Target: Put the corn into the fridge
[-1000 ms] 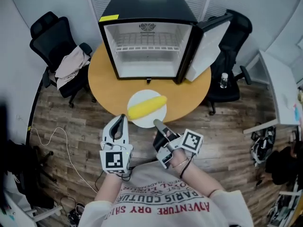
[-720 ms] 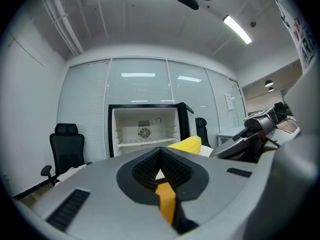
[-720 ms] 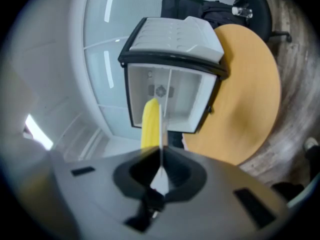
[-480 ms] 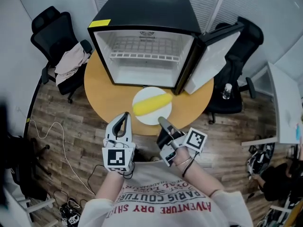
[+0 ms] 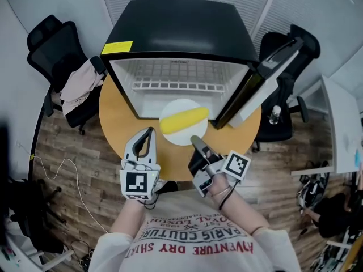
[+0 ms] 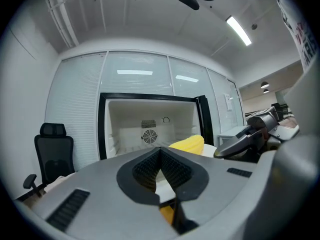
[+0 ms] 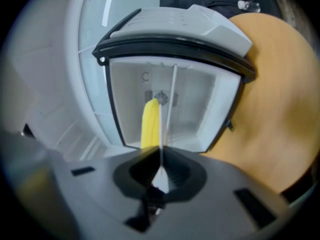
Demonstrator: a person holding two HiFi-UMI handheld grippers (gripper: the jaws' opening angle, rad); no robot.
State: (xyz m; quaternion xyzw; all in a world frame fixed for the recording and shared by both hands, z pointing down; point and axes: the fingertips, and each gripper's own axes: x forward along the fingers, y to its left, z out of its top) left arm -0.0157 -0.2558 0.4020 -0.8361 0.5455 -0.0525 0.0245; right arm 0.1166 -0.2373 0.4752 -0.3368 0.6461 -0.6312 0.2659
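Fridge (image 5: 176, 21): stands on the round table (image 5: 113, 123). Its door (image 5: 266, 78) is swung wide to the right. The cavity is bare, with one wire shelf (image 5: 176, 85) across its upper part.

Plate (image 5: 182, 139): white, held level at the mouth of the fridge, in front of the space under the shelf. It appears to be clear of the table.

Corn (image 5: 183, 119): one yellow cob lying on the plate. Its long axis runs across the opening, with the right end tipped slightly toward the cavity. It is not yet inside.

Right gripper (image 5: 194, 139): rolled onto its side, jaws clamped on the near rim of the plate. Its own view shows the rim edge-on between the pads. The corn lies straight ahead, just beyond the grip, so this is the nearer hand and the one carrying the load.

Left gripper (image 5: 148, 132): upright, just beside the plate's left edge. Its jaw tips are together and nothing is seen gripped. The corn lies ahead and to its right.

Finding: the fridge mouth lies directly beyond the corn. The cob lies broadside to an opening that looks wider than the plate.
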